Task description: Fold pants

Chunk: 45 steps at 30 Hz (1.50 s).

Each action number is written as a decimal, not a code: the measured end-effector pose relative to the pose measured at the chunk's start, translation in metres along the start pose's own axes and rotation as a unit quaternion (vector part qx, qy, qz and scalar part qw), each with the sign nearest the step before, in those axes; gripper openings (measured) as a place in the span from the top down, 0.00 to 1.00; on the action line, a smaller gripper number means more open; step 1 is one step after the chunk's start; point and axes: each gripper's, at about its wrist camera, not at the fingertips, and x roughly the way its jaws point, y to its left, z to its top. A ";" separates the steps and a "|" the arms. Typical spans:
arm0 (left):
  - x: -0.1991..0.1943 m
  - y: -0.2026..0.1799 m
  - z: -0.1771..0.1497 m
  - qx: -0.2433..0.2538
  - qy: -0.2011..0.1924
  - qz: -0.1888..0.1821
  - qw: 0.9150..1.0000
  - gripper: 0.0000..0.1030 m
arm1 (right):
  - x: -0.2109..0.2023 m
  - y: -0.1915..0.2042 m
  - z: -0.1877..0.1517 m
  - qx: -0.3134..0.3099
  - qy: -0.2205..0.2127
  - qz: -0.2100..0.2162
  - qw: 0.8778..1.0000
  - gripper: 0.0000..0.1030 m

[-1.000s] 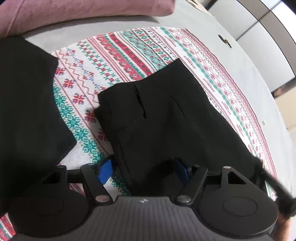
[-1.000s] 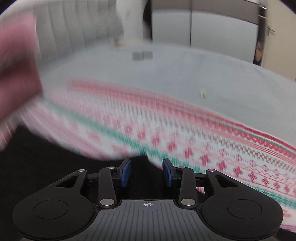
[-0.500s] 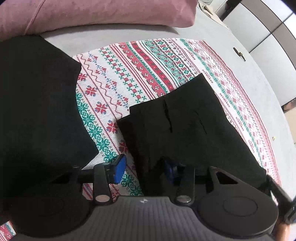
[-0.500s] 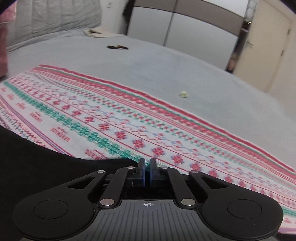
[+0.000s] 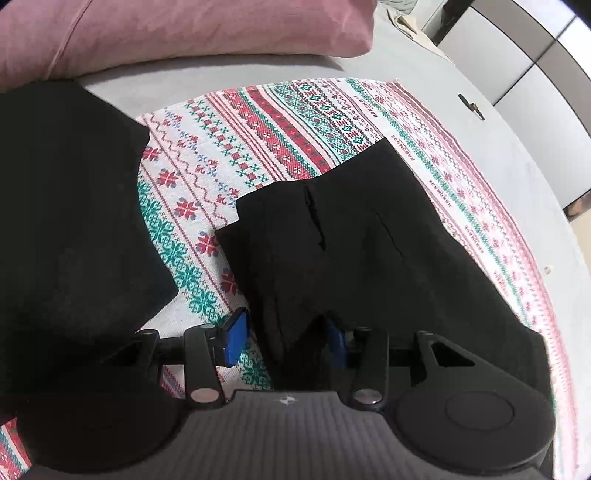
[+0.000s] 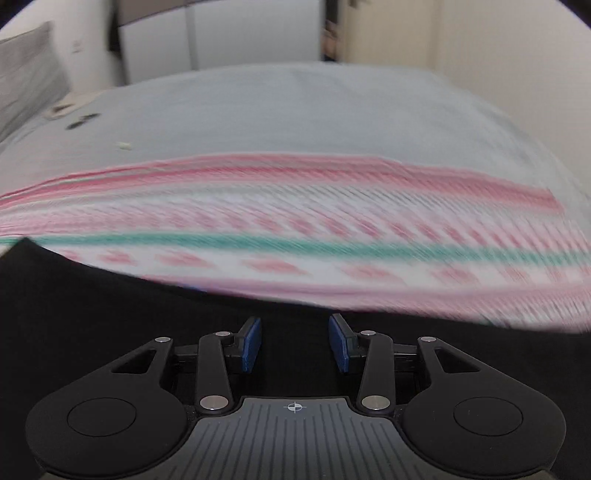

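The left wrist view looks steeply down along the left tongs (image 5: 284,339) from close above the bed (image 5: 184,77), facing its head edge where a pink pillow (image 5: 184,33) lies, with the black pants (image 5: 351,251) on the patterned blanket (image 5: 280,122) filling the frame. The right wrist view sits low and close behind the right tongs (image 6: 294,345), facing nearly level across the bed toward the wardrobe doors (image 6: 221,33), and is motion-blurred. Both views share the pants, the blanket and the grey bed surface.

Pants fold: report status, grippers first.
Left gripper open, straddling pants edge. Right gripper open over black fabric. Pants flat on patterned blanket. Second black garment lies apart, left.
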 end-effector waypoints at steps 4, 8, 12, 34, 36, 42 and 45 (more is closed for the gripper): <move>0.004 -0.004 0.000 0.015 -0.013 0.011 1.000 0.34 | 0.008 -0.037 0.002 0.021 -0.027 -0.051 0.998 0.67; 0.007 -0.008 -0.002 0.027 -0.023 0.019 0.999 0.32 | 0.013 -0.049 0.012 0.011 -0.029 -0.113 0.993 0.61; 0.005 -0.010 -0.004 0.029 -0.028 0.021 0.999 0.32 | -0.032 -0.072 0.006 0.009 -0.065 -0.054 0.996 0.57; -0.003 -0.012 -0.006 0.012 -0.010 -0.005 1.000 0.32 | -0.156 -0.231 -0.096 0.368 -0.002 -0.094 0.925 0.18; -0.009 -0.017 -0.010 0.024 -0.014 -0.015 1.000 0.32 | -0.176 -0.237 -0.113 0.404 0.006 -0.126 0.906 0.18; -0.022 -0.033 -0.021 0.076 -0.038 -0.021 0.996 0.32 | -0.186 -0.205 -0.141 0.408 -0.015 -0.142 0.902 0.64; -0.022 -0.029 -0.021 0.072 -0.033 -0.024 0.997 0.32 | -0.170 -0.204 -0.157 0.421 0.014 -0.148 0.895 0.84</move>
